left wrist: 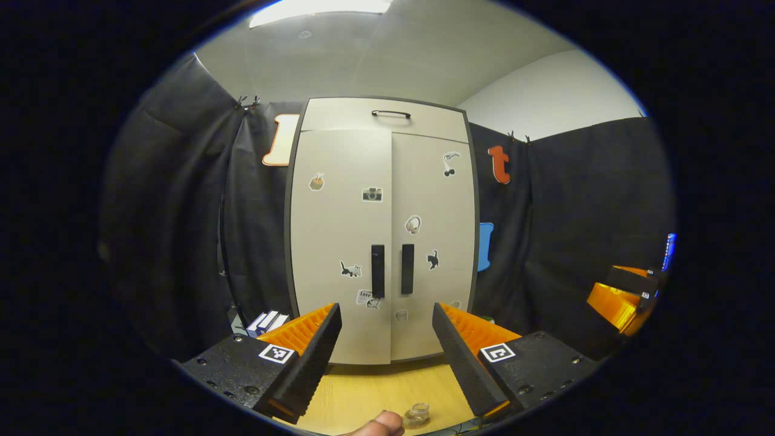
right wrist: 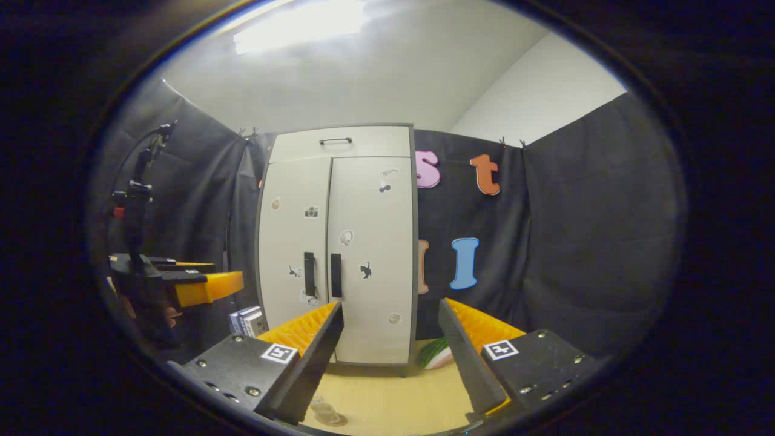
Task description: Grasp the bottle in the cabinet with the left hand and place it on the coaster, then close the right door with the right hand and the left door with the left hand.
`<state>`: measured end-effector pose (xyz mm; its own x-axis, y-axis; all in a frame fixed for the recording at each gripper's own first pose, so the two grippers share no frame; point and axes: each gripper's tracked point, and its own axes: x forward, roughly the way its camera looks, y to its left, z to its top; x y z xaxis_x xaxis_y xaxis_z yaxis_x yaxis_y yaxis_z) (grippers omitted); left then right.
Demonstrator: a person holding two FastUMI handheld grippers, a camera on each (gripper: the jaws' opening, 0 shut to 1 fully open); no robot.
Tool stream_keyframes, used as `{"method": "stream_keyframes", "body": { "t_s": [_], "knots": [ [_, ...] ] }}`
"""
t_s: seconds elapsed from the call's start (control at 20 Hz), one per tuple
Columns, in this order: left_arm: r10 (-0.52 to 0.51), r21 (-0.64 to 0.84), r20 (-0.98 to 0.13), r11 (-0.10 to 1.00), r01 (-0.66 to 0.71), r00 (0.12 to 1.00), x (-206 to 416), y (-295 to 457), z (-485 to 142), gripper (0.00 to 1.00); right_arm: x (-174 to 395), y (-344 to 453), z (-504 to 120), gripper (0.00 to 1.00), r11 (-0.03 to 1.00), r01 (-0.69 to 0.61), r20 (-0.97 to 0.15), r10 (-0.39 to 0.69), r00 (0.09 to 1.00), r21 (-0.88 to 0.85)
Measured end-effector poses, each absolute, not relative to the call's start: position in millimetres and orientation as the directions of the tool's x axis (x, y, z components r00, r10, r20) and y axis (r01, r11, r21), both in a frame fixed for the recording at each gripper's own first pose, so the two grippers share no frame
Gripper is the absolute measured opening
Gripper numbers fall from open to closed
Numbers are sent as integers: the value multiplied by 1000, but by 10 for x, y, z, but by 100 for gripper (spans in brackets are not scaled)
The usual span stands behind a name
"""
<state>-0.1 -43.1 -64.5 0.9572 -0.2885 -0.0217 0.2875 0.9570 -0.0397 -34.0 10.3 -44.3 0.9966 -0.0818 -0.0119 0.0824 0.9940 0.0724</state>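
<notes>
Two tools, left [left wrist: 386, 351] and right [right wrist: 390, 354], gape wide, empty; lower-centre bottle [left wrist: 418, 415] looks clear, light, slippery: grip mid-body.

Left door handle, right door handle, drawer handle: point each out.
Left door handle [left wrist: 378, 270]: left gripper view, middle of bar.
Right door handle [left wrist: 407, 269]: left gripper view, middle of bar.
Drawer handle [left wrist: 391, 113]: left gripper view, middle of grip.
</notes>
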Motion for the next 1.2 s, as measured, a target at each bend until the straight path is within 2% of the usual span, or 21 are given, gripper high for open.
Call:
{"method": "stream_keyframes", "body": {
  "t_s": [0.25,0.4,0.55,0.6,0.7,0.95,1.2],
  "knots": [
    [-228,-53,-18,972,227,973,-57,-243,-762,96,-291,140,-451,96,992,80,-3,-80,997,93],
    [-234,-42,-35,972,233,971,-30,-387,-812,94,-293,163,-484,94,992,59,-20,-57,998,110],
    [-249,-39,-22,968,248,968,-13,-560,-796,96,-273,168,-473,96,996,43,-14,-42,999,78],
    [-255,-32,-17,967,254,967,-14,-630,-775,97,-266,153,-453,94,998,45,-12,-45,999,54],
    [-247,-22,6,969,247,969,-6,-719,-682,96,-235,148,-423,96,999,44,1,-44,999,29],
    [-264,-54,54,962,267,963,17,-1032,-509,96,-223,171,-388,96,998,45,12,-45,999,45],
    [-236,-2,97,972,237,967,228,-1269,-474,96,-205,175,-325,96,996,63,61,-67,996,69]
  ]
}}
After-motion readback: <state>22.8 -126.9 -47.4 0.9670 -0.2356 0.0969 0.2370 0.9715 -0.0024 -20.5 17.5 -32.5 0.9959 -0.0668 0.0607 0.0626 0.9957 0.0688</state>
